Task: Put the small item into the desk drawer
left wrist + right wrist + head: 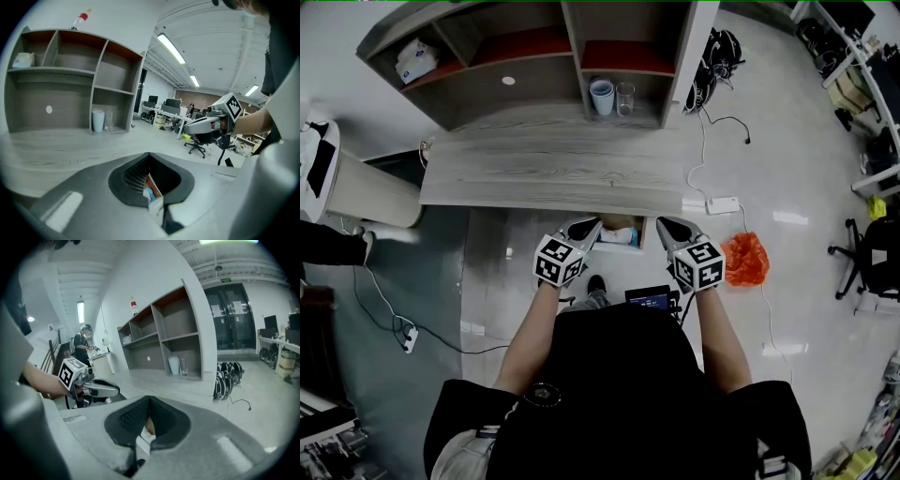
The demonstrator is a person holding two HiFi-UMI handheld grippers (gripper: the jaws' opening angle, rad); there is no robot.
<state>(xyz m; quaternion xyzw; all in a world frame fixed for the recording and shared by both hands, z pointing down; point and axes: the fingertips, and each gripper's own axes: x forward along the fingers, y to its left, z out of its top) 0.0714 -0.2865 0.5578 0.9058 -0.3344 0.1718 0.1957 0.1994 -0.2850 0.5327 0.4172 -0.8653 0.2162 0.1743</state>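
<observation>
A grey wooden desk [553,169] with a shelf unit stands in front of me. Under its front edge a drawer [620,232] is pulled out a little, and a white and blue item [617,236] lies inside. My left gripper [592,226] hovers at the drawer's left side and my right gripper [665,226] at its right side. Both have their jaws together with nothing held. In the left gripper view the left gripper [149,155] points over the desk top, and the drawer's contents [149,191] show through the hollow of its jaws. The right gripper [150,399] points the same way.
A white cup [602,96] and a glass [624,97] stand in a lower shelf compartment, and a tissue pack [416,58] in an upper left one. On the floor to the right lie an orange bag [745,260] and a power strip [722,204]. An office chair [872,253] is far right.
</observation>
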